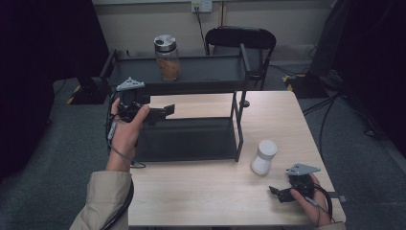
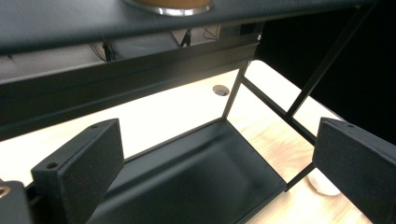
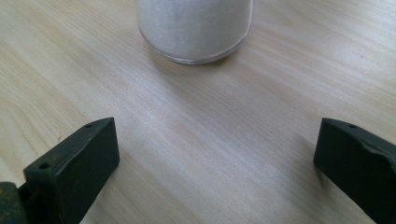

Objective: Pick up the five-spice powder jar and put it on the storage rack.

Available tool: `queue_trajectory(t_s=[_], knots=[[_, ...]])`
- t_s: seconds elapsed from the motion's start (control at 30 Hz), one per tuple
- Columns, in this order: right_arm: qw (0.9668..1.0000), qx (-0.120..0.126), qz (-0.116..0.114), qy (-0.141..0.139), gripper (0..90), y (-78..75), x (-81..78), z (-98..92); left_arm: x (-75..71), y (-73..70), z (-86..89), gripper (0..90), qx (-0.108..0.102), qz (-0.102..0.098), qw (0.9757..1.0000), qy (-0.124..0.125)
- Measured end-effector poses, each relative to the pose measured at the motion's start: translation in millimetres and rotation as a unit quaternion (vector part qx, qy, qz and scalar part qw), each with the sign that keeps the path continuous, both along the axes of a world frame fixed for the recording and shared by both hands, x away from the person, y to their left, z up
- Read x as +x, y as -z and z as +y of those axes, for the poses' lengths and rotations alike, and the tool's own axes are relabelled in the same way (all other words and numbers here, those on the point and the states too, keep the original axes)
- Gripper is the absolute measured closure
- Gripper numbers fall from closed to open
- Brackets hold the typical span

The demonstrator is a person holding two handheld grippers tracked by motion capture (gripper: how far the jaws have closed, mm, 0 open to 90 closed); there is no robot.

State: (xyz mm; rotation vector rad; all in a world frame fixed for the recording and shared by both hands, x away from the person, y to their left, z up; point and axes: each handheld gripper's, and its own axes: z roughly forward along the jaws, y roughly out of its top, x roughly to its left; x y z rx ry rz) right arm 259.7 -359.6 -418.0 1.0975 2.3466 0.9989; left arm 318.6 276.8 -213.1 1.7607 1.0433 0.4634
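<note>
Nearest the person, the right gripper (image 1: 276,191) is held low over the front right part of the wooden table (image 1: 201,196), its jaws spread wide apart with nothing between them; in the right gripper view bare wood is seen between the two black jaws. Just ahead of it, a white jar (image 1: 264,156) with a white lid stands upright on the table, apart from the jaws and pointed at by them; its rounded base (image 3: 195,32) is seen resting on the wood. Farther back on the left, the left gripper (image 1: 165,111) is held over the lower tray (image 2: 196,186) of a black two-tier rack (image 1: 238,120), its jaws likewise released and holding nothing. On the rack's upper shelf (image 1: 210,72) a glass jar (image 1: 167,57) with a metal lid and brownish contents stands upright, what it holds being too dim to be told. Behind the rack, a black chair (image 1: 242,38) is seen against the wall.
</note>
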Motion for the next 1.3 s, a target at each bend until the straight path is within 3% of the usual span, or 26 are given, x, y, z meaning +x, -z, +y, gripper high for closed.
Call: queue_trajectory(t_s=[0.57, 0.77, 1.3], knots=[[1.0, 0.0, 0.001, 0.0, 0.0, -0.2, 0.0, 0.1, 2.9, 57.7, 0.2, 1.4, 0.003, 0.015, 0.9998, 0.011], [1.0, 0.0, 0.001, 0.0, 0.0, -0.2, 0.0, 0.1, 3.0, 82.2, 0.1, 1.4, -0.008, 0.027, 0.9995, 0.015], [1.0, 0.0, 0.001, 0.001, 0.0, -0.2, -0.1, 0.2, 3.5, 139.8, -8.2, 1.3, -0.014, 0.059, 0.9979, 0.021]])
